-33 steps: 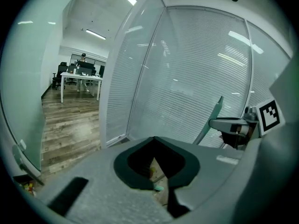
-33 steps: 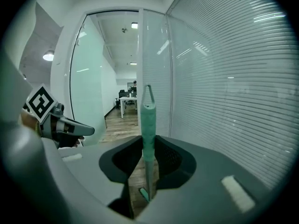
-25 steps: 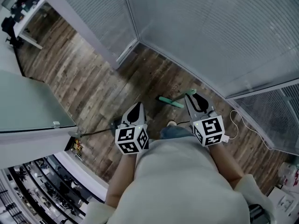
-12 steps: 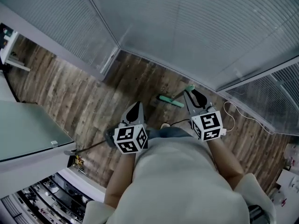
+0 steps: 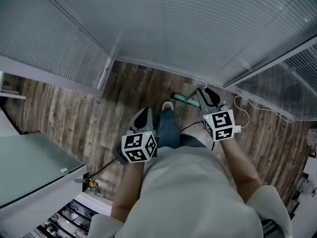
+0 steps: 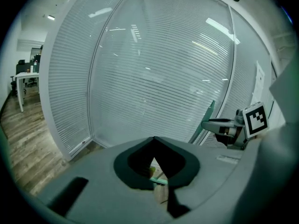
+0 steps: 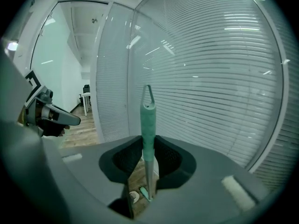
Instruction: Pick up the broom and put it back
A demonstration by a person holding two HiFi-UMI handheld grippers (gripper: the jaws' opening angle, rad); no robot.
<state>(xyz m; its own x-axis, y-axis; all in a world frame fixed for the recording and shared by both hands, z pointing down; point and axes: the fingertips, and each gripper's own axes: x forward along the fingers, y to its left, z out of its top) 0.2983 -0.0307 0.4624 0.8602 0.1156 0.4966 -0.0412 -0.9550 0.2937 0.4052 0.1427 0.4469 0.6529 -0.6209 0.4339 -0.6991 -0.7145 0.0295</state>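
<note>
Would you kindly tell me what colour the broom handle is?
The broom handle is mint green, best seen in the right gripper view.

Your right gripper [image 5: 204, 92] covers most of the handle of the broom [image 5: 183, 99]; your body [image 5: 198, 192] hides the floor [image 5: 74, 113] beneath.

Nothing here can be read as words, numbers or a brand. The only printed marks I can see are the black-and-white square patterns on the cubes of the left gripper [image 5: 144, 115] and the right gripper [image 5: 208, 95], and those are coded blocks, not letters or digits. A small pale sticker [image 6: 229, 158] on the left gripper's body is too blurred to read.
</note>
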